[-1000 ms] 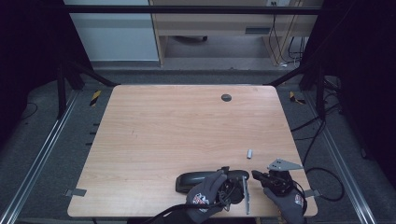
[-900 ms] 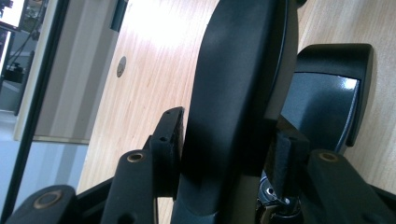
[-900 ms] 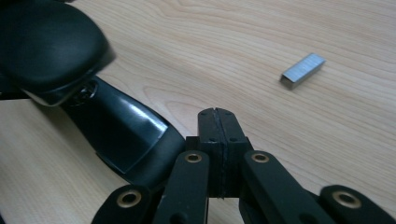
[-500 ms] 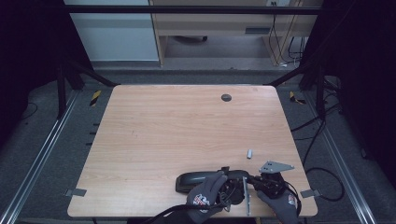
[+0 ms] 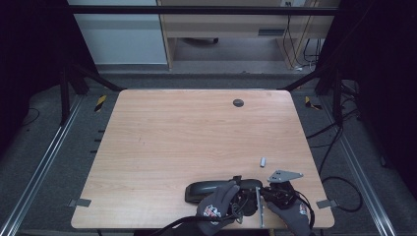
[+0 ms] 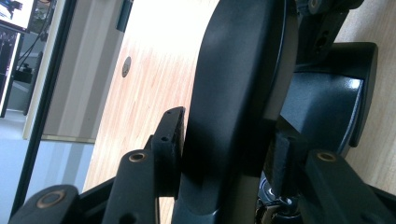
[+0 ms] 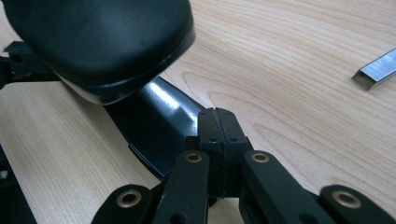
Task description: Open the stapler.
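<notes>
Stapler: the black stapler (image 5: pixel 223 188) lies at the near edge of the table (image 5: pixel 196 132), its top arm (image 6: pixel 233 93) lifted off its glossy base (image 7: pixel 154 126).
Left tongs: your left tongs (image 5: pixel 236 196) are half open and clamped across the top arm, one pad (image 6: pixel 169 135) on each flank.
Right tongs: your right tongs (image 7: pixel 219 122) are pinched fully shut with nothing between them, tips just at the base's edge.
Handling: I'd judge it rigid and fairly heavy, with a smooth shell that could slip and a hinged arm that may swing.
Where to hold: keep to the arm's flat flanks and pin the base down.
Nearby: a staple strip (image 7: pixel 376 70) lies apart on the wood.
</notes>
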A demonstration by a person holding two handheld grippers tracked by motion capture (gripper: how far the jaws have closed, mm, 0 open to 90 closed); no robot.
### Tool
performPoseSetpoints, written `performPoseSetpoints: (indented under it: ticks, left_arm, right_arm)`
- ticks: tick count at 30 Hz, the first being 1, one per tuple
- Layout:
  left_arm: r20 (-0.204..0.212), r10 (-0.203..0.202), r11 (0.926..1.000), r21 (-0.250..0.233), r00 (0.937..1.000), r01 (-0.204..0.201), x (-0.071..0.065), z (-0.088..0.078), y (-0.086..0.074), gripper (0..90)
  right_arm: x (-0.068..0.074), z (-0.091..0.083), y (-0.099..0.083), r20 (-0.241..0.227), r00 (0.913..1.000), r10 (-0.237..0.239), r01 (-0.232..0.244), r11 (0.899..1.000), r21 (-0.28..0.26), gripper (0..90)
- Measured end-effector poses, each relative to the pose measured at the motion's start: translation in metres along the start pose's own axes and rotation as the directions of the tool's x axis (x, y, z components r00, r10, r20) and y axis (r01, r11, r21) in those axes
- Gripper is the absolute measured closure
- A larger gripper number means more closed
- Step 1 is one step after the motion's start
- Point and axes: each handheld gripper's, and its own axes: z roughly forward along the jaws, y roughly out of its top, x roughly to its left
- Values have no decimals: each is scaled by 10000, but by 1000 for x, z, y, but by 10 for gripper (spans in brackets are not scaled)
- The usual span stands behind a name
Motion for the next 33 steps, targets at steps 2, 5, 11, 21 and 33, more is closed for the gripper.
performPoseSetpoints:
  ticks: [2, 5, 11, 21, 33]
  left_arm:
    - [-3, 3, 10000, 13, 10000, -3, 0, 0, 0, 545]
    - [-4, -20, 10000, 5, 10000, 20, 0, 0, 0, 545]
    - [-4, -182, 9998, -52, 9998, 182, 2, -3, -1, 546]
    - [-32, -563, 9978, -341, 9984, 562, 9, -8, -4, 550]
    - [-14, -916, 9946, -499, 9958, 914, 17, -15, -7, 553]
  right_arm:
    - [0, 0, 0, -6, 10000, 63, -63, 10000, -13, 900]
    - [-1, 0, 0, 87, 9999, 77, -77, 10000, -14, 900]
    - [-1, 0, -1, 27, 9997, 227, -227, 9997, -41, 900]
    - [0, 0, 0, 116, 9997, 203, -203, 9998, -42, 900]
    - [3, 4, 2, -129, 9999, -48, 48, 10000, -41, 900]
